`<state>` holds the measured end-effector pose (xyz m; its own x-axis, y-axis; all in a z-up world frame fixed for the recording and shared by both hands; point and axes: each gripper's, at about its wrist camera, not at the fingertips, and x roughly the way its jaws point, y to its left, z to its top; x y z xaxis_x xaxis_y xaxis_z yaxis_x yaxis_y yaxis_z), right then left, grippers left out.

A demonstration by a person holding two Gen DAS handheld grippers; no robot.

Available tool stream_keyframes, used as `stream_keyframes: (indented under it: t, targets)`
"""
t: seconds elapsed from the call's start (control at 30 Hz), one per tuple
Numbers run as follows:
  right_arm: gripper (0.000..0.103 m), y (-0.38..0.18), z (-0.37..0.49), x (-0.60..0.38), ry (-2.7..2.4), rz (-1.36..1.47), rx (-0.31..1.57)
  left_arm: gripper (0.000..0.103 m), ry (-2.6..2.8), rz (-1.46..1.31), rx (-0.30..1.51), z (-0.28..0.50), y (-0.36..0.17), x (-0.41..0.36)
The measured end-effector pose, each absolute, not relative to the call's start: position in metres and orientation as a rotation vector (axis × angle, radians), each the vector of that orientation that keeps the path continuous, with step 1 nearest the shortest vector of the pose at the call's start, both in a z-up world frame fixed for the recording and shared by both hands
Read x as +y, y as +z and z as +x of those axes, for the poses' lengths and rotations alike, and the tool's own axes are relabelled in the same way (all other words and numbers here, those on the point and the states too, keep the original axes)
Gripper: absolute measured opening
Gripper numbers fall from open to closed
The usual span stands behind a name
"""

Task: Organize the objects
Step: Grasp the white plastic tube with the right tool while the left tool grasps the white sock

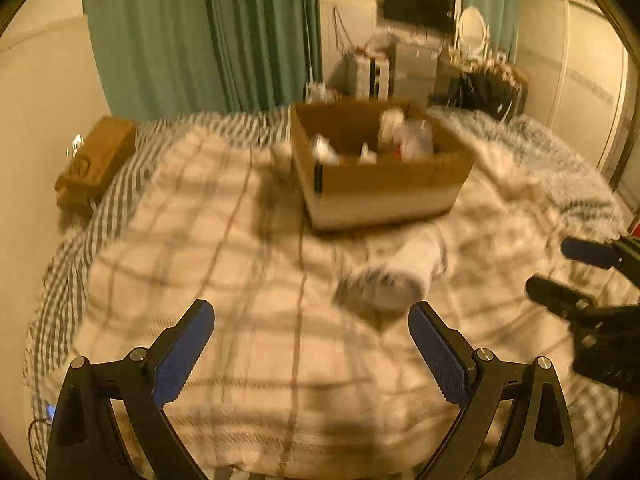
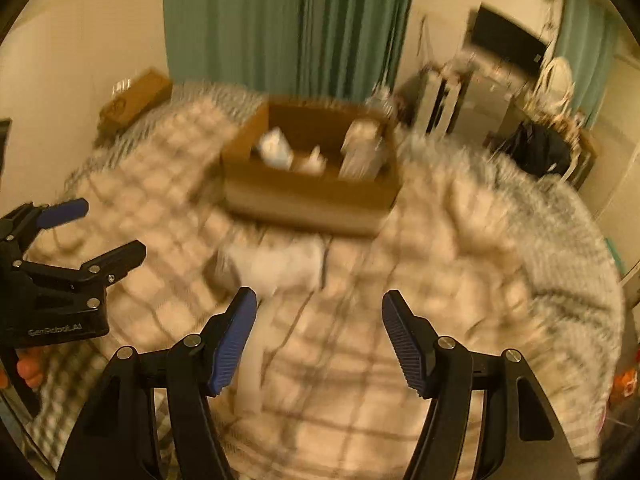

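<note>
An open cardboard box (image 1: 380, 184) stands on the bed's checked blanket (image 1: 240, 280) and holds several pale items (image 1: 404, 136); it also shows in the right wrist view (image 2: 308, 196). A white, blurred object (image 1: 400, 276) lies on the blanket in front of the box, ahead of both grippers; it also shows in the right wrist view (image 2: 280, 264). My left gripper (image 1: 312, 316) is open and empty above the blanket. My right gripper (image 2: 320, 312) is open and empty; it also shows at the right edge of the left wrist view (image 1: 560, 268).
A second brown box (image 1: 96, 160) sits at the bed's far left by the wall. Green curtains (image 1: 208, 32) hang behind. A cluttered dresser with a mirror (image 1: 472, 28) and dark screen (image 1: 418, 4) stands at the back right. A fluffy grey throw (image 2: 540, 216) covers the bed's right side.
</note>
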<state>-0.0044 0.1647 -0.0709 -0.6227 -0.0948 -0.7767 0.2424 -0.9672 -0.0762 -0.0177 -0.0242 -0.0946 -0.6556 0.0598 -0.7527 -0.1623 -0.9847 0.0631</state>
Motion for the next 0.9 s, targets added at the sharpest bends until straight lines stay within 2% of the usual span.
stream_keyframes:
  t: [0.2,0.37,0.4,0.47,0.53,0.6,0.9]
  targets:
    - [0.065,-0.134,-0.021,0.141,-2.509,1.414,0.326,0.100,2.719,-1.293,0.159,-0.022,-0.114,-0.028]
    - [0.064,-0.166,-0.036,0.128,-2.417,1.477,0.281,0.100,2.705,-1.331,0.161,-0.025,-0.121,-0.027]
    - [0.061,-0.172,-0.038,0.126,-2.403,1.480,0.276,0.100,2.707,-1.337,0.165,-0.025,-0.122,-0.027]
    - [0.047,-0.186,-0.044,0.126,-2.355,1.518,0.232,0.100,2.705,-1.342,0.171,-0.026,-0.123,-0.027]
    - [0.028,-0.193,-0.044,0.127,-2.320,1.540,0.196,0.100,2.705,-1.352,0.184,-0.026,-0.124,-0.026]
    - [0.017,-0.188,-0.039,0.128,-2.325,1.517,0.202,0.100,2.710,-1.358,0.203,-0.026,-0.122,-0.024]
    - [0.015,-0.107,-0.022,0.178,-2.496,1.316,0.109,0.100,2.716,-1.311,0.250,-0.032,-0.096,0.004]
